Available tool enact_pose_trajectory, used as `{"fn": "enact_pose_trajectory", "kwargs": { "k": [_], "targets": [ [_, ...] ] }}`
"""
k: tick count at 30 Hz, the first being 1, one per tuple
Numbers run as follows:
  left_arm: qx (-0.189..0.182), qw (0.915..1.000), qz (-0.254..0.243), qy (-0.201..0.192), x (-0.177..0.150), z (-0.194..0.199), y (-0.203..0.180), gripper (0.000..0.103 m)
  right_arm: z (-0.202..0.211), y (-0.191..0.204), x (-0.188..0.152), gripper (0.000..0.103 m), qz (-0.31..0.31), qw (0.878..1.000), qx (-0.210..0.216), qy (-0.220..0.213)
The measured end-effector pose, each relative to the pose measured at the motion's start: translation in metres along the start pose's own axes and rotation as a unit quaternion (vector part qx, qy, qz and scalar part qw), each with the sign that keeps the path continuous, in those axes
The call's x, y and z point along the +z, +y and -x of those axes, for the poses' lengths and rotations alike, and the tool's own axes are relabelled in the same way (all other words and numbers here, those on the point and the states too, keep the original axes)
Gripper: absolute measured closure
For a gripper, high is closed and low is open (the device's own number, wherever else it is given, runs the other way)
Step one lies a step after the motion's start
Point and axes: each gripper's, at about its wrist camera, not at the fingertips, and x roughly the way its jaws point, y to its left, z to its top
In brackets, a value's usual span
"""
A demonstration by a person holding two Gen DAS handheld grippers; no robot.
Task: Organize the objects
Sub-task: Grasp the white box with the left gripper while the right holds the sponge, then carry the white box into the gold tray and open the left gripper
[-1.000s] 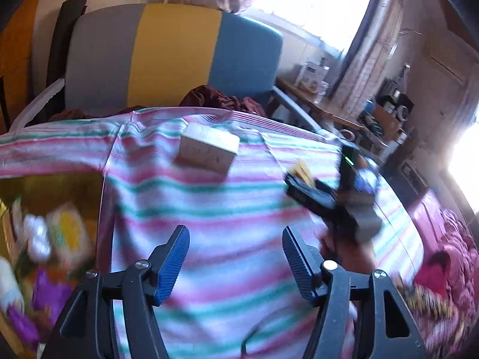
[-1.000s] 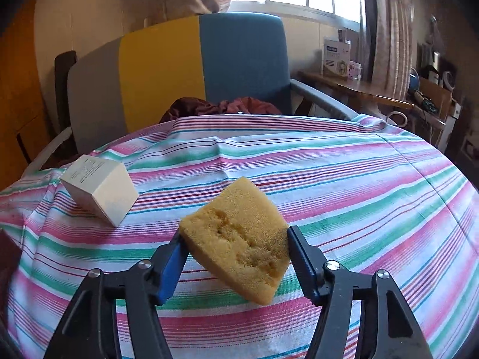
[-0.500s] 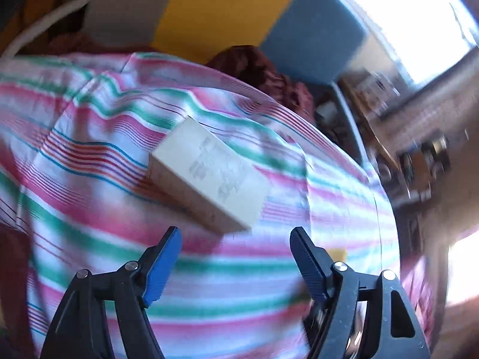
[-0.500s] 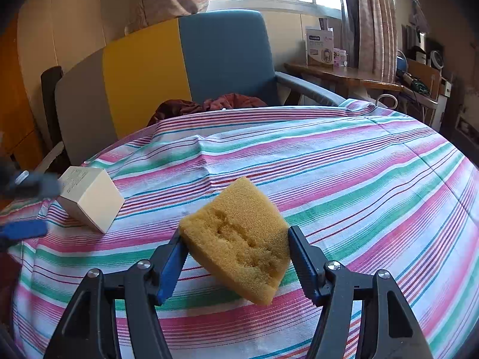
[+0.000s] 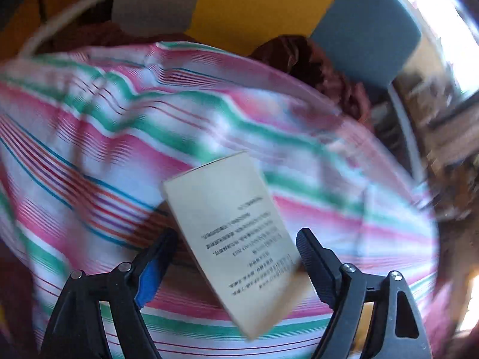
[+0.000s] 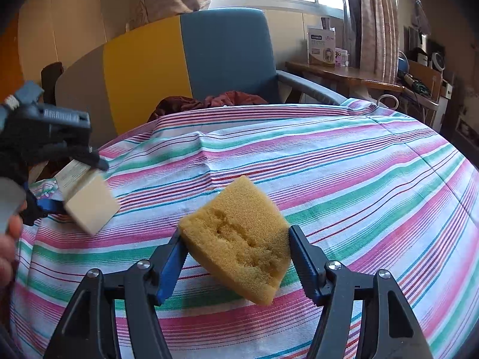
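Note:
A cream box (image 5: 236, 239) with printed text lies tilted on the striped cloth, between the fingers of my left gripper (image 5: 233, 257). The jaws stand wide, one on each side of the box, with gaps showing. The right wrist view shows the box (image 6: 89, 206) at the left with the left gripper's fingers (image 6: 86, 157) around it. My right gripper (image 6: 236, 257) is shut on a yellow sponge (image 6: 239, 239) and holds it just above the cloth.
The striped cloth (image 6: 344, 179) covers a round table. A grey, yellow and blue chair (image 6: 179, 59) with a dark red garment (image 6: 209, 101) stands behind it. A wooden desk (image 6: 344, 71) with boxes is at the back right.
My left gripper has moved down and forward until the box sits between its fingers. The right gripper has kept the sponge and drifted slightly.

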Motion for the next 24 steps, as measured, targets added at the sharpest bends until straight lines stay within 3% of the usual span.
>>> {"fn": "enact_pose_trajectory", "kwargs": {
  "k": [2,4,7,9,10,12,15,20,22,24],
  "targets": [
    [0.035,0.9975,-0.062,-0.001,-0.008,0.002,0.000,0.021,0.001,0.000,0.000,0.036,-0.001,1.000,0.001,-0.002],
    [0.056,0.9951,-0.082,-0.007,-0.014,0.010,0.005,0.022,0.001,0.000,0.000,0.036,0.000,1.000,-0.001,-0.001],
    [0.024,0.9958,-0.084,-0.027,-0.022,0.024,0.011,0.022,0.000,0.002,0.000,0.036,0.004,1.000,-0.004,-0.001],
    [0.045,0.9925,-0.102,-0.050,-0.030,0.030,0.009,0.023,0.001,0.001,0.000,0.036,0.002,1.000,-0.003,-0.003],
    [0.046,0.9918,-0.105,-0.057,-0.034,0.030,0.009,0.027,0.001,0.000,0.000,0.036,0.000,1.000,-0.001,-0.003],
    [0.026,0.9924,-0.099,-0.068,-0.039,0.029,0.013,0.048,0.001,-0.001,0.000,0.036,-0.004,1.000,0.001,-0.004],
    [0.026,0.9928,-0.085,-0.080,-0.048,0.022,0.021,0.050,0.002,-0.001,0.000,0.036,-0.003,1.000,-0.001,-0.006],
    [-0.004,0.9855,-0.085,-0.147,-0.075,0.030,0.036,0.051,0.002,0.001,0.000,0.036,0.001,1.000,-0.005,-0.007],
    [0.005,0.9763,-0.116,-0.183,-0.097,0.033,0.038,0.051,0.002,0.002,0.000,0.037,0.002,1.000,-0.005,-0.007],
    [0.006,0.9726,-0.137,-0.188,-0.105,0.033,0.031,0.052,0.003,0.002,-0.001,0.037,0.003,1.000,-0.007,-0.008]
  ]
}}
